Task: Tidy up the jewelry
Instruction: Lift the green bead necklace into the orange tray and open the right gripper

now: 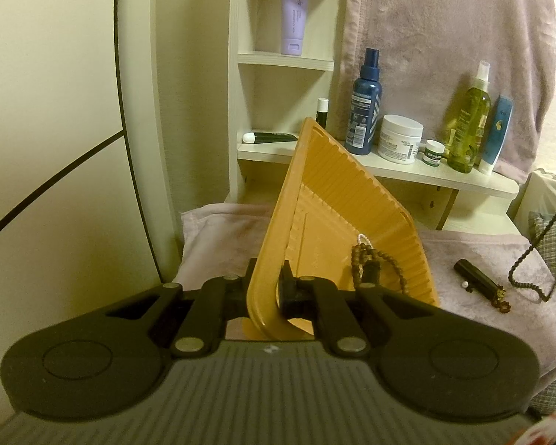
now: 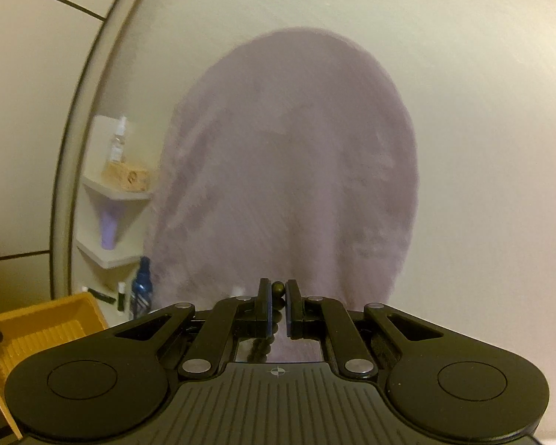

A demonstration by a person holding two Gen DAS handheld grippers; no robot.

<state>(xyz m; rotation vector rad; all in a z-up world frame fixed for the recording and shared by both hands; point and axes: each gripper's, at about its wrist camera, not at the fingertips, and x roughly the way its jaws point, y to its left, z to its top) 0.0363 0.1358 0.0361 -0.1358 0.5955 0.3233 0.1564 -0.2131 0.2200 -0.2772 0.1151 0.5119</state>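
My left gripper (image 1: 268,282) is shut on the rim of an orange ribbed tray (image 1: 337,215) and holds it tilted above the towel. A brown bead bracelet (image 1: 367,259) and a small pearl piece (image 1: 363,239) lie in the tray's low side. My right gripper (image 2: 277,304) is shut on a dark bead necklace (image 2: 278,288), held high; its strand (image 1: 537,256) hangs at the right of the left wrist view. A dark tube (image 1: 474,276) with a pearl and a charm lies on the towel. The tray (image 2: 48,330) also shows in the right wrist view.
A mauve towel (image 1: 482,333) covers the table and another drapes the wall (image 2: 289,170). A white shelf (image 1: 426,170) holds a blue bottle (image 1: 365,111), a white jar (image 1: 400,139), a green spray bottle (image 1: 469,126) and tubes. A curved mirror frame (image 1: 129,111) is on the left.
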